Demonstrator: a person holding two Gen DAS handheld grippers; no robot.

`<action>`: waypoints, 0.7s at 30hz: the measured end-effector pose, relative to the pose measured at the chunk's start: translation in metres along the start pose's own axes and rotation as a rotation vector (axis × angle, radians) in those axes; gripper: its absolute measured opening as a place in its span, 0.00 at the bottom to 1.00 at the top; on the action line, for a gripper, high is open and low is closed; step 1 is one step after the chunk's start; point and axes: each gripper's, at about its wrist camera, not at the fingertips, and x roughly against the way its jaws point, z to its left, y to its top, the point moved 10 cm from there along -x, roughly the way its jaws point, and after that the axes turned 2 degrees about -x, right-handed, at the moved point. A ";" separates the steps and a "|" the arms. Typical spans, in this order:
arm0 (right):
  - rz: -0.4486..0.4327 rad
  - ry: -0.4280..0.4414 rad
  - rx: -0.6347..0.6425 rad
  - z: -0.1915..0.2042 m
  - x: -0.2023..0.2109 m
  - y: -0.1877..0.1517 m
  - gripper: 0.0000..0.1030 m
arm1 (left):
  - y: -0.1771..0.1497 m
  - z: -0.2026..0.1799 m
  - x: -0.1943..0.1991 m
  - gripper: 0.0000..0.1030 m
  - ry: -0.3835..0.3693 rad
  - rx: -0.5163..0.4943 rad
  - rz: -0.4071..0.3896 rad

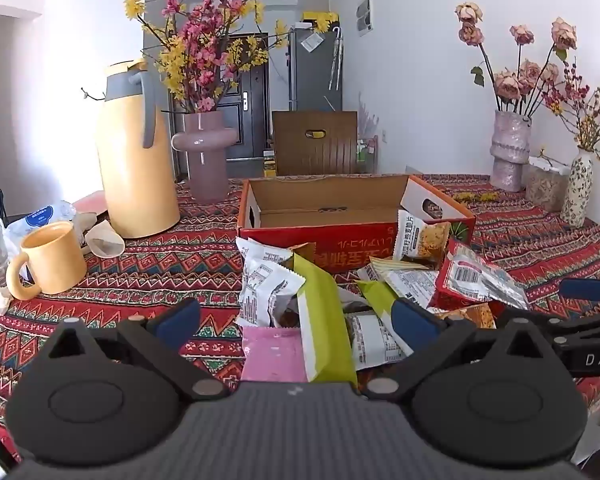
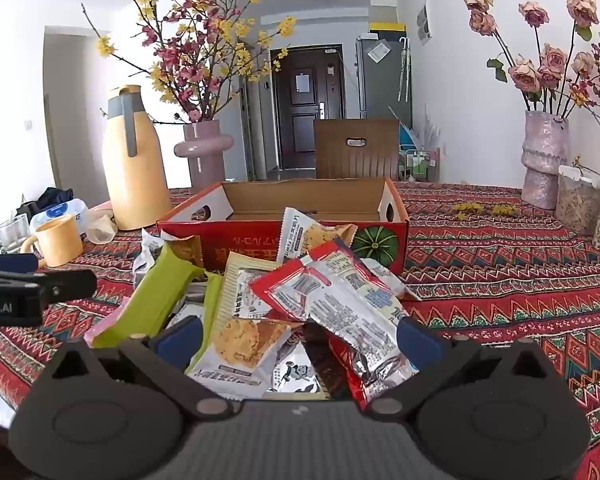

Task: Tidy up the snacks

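Both grippers are spread wide and hold nothing. The left gripper [image 1: 296,320] hangs over the near edge of the snack pile [image 1: 360,288], and the right gripper [image 2: 300,338] does the same just beside it. The pile lies directly ahead of the fingers of both, on the patterned tablecloth [image 1: 148,276]. Behind it stands the open cardboard box [image 1: 328,208], which looks empty inside.

The packets should be light and soft — thin crinkled foil and plastic film with sealed, saw-toothed ends. Between the left fingers stands a long green packet [image 1: 324,320], matte, with a pink packet [image 1: 274,354] flat beside it. Between the right fingers lie a red-and-silver pouch [image 2: 340,312], shiny and probably slippery, and a white packet with a biscuit picture [image 2: 240,348].

I judge the contents fragile; a hard squeeze may crush biscuits. It is better to grip across the flat middle or a sealed end — gently.
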 end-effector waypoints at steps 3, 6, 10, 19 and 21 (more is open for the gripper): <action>0.003 -0.002 0.000 0.000 -0.001 -0.001 1.00 | 0.001 0.002 0.000 1.00 -0.005 0.023 0.000; 0.010 0.000 0.000 0.002 -0.002 -0.003 1.00 | 0.003 0.005 0.001 1.00 -0.001 0.020 -0.005; 0.002 0.003 0.001 0.001 0.000 0.001 1.00 | 0.005 0.009 0.004 1.00 -0.003 0.026 -0.009; -0.002 0.002 -0.002 0.001 0.002 0.000 1.00 | 0.003 0.006 0.004 1.00 0.004 0.019 -0.018; -0.002 0.001 -0.001 0.001 0.002 0.000 1.00 | 0.003 0.006 0.004 1.00 0.004 0.019 -0.018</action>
